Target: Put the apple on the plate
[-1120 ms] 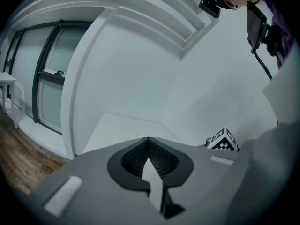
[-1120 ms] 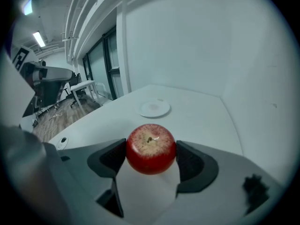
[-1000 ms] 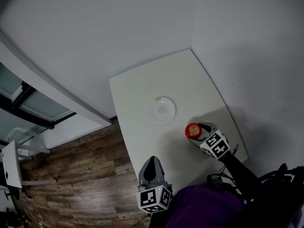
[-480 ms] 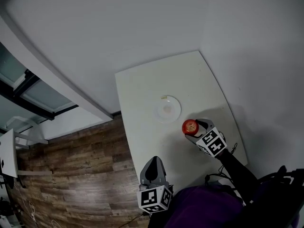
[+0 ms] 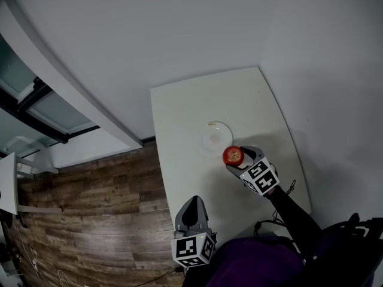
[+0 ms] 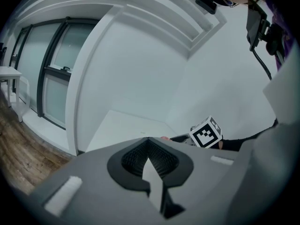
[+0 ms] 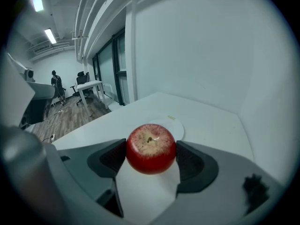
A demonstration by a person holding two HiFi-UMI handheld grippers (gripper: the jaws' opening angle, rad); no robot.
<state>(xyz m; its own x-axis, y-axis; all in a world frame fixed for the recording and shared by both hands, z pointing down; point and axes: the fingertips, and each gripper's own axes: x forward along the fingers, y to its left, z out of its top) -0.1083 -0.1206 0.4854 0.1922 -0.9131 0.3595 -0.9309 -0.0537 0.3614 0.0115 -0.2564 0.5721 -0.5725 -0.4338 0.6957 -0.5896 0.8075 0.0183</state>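
Note:
A red apple is held off the white table, stem up, with my right gripper shut on it. The small white plate lies just beyond the apple, toward the table's middle; the apple hangs over its near edge. My left gripper is low at the table's near-left edge, its jaws together with nothing between them.
The table stands in a corner of white walls. Wood floor lies to the left, with glass doors beyond. A white desk, chairs and a person are far off in the right gripper view.
My right gripper has carried the apple up and to the left, from beside the plate to its near edge. The left gripper has stayed put.

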